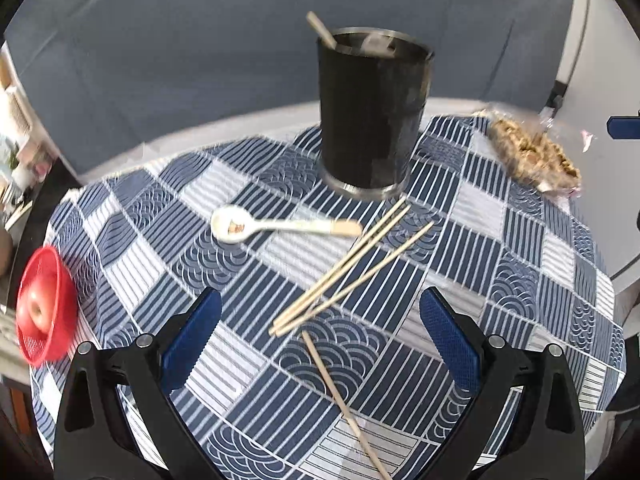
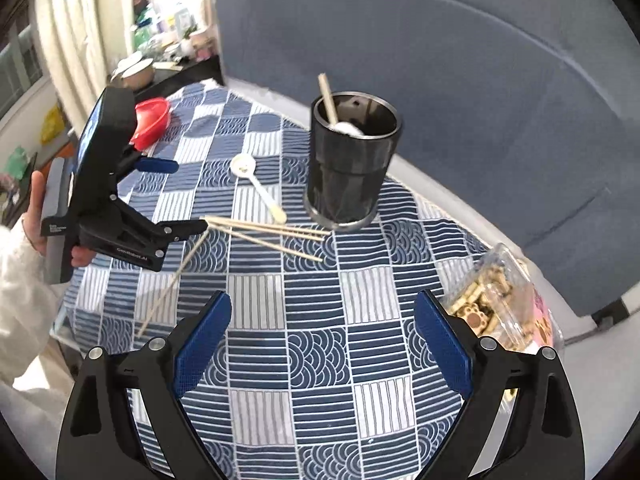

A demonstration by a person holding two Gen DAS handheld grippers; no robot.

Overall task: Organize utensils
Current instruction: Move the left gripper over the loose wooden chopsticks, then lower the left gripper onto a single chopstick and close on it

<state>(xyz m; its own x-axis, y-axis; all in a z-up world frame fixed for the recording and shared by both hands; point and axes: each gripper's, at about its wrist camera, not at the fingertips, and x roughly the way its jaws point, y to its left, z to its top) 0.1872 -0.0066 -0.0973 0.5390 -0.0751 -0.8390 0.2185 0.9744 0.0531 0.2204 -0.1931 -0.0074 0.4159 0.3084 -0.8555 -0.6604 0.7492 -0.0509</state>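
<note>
Both views are evenly lit by soft daylight, and the scene is bright. In the right wrist view the brightest area is found at the upper left, where pale curtains [image 2: 68, 36] are nearly washed out. Only faint, soft shadows are cast on the checked tablecloth [image 1: 248, 360]. Strong fisheye bending is seen at the edges, with black corners around each circular picture. Motion blur is spread over the left wrist view, most plainly on the dark utensil holder [image 1: 370, 116] and the snack bag [image 1: 532, 152]. The right wrist view is rendered sharper.
</note>
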